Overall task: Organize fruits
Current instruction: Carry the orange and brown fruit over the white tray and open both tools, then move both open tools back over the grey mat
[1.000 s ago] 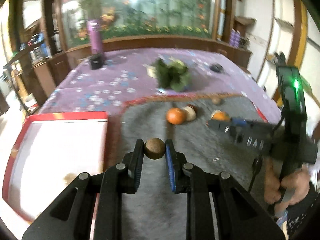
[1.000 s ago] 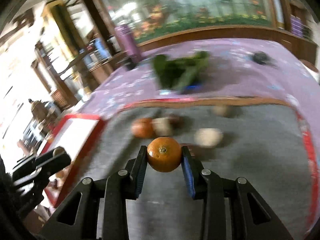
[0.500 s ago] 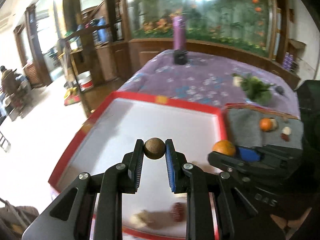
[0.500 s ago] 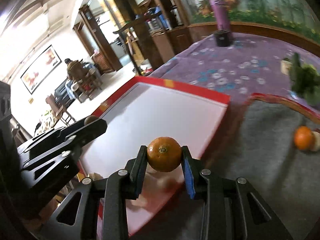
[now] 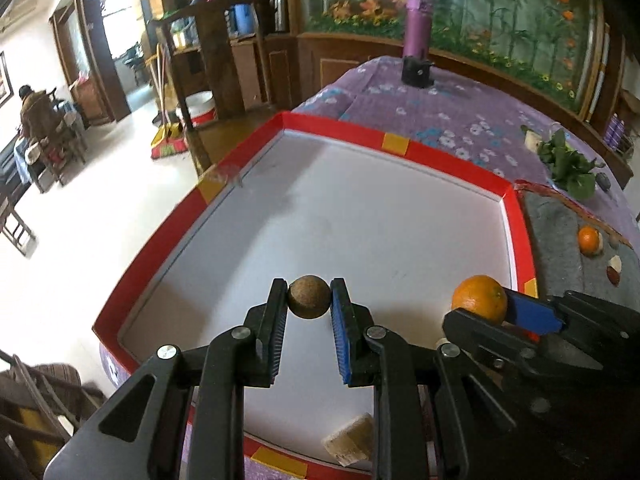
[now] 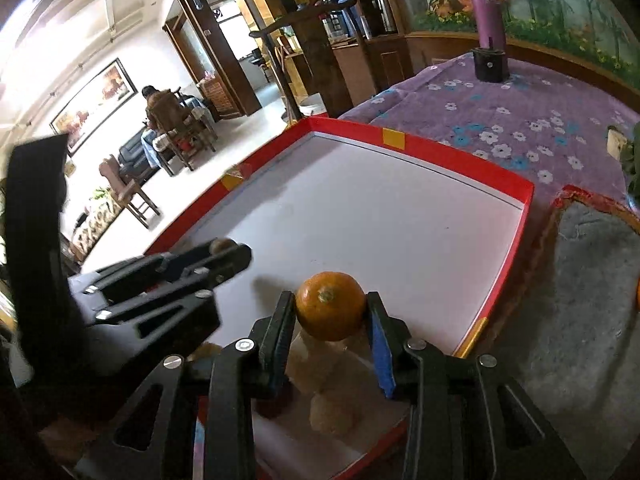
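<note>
My left gripper (image 5: 309, 299) is shut on a small round brown fruit (image 5: 309, 297) and holds it above the white floor of a red-rimmed tray (image 5: 344, 130). My right gripper (image 6: 330, 308) is shut on an orange (image 6: 330, 306) above the tray's (image 6: 528, 200) near right part. The orange also shows in the left wrist view (image 5: 479, 298). Pale fruit pieces (image 5: 349, 438) lie at the tray's near edge; one shows under the right gripper (image 6: 332, 414). Another orange (image 5: 589, 239) and small fruits lie on a grey mat (image 5: 560, 236).
The table has a purple flowered cloth (image 5: 460, 112). A purple bottle on a black base (image 5: 417, 44) stands at its far end. Leafy greens (image 5: 568, 164) lie beyond the mat. The tray's left rim is at the table edge, with floor and chairs beyond.
Both grippers have swung left from the grey mat to over the red-rimmed tray, carrying the brown fruit and the orange. Both have come lower and closer to the tray floor.
</note>
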Motion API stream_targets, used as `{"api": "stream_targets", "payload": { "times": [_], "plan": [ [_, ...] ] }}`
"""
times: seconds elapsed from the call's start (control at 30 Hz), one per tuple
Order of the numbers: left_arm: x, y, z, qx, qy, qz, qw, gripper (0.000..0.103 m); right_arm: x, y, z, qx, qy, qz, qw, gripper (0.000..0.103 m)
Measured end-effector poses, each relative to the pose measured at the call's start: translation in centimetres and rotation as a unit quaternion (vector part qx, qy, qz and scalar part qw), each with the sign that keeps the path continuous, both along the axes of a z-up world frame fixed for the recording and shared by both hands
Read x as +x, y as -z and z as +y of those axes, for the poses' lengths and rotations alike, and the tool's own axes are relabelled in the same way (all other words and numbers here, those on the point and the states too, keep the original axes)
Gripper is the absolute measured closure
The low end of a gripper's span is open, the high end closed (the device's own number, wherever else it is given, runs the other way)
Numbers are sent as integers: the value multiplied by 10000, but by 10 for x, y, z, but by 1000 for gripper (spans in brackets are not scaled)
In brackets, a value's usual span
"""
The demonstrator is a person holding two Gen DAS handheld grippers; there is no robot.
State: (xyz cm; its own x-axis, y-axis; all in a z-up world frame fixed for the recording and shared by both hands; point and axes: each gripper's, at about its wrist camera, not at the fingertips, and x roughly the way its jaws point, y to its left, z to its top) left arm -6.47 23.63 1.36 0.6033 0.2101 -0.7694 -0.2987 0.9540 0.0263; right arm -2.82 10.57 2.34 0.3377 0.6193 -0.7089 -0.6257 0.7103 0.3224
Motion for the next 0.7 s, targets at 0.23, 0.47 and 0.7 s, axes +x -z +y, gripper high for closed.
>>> {"api": "stream_targets", "payload": {
  "times": [0.23,0.47,0.7],
  "plan": [
    [-10,-11,2,90,-346,-31,9994,59,-7,-23,-21,820,-216,76,9964,61],
    [-19,-34,-18,262,-202,-240,9992,54,-1,-33,-83,902,391,-75,9951,60],
    [-14,-39,-87,473,719,-220,9960,52,2,-33,-212,717,1599,-255,9842,60]
  ]
}}
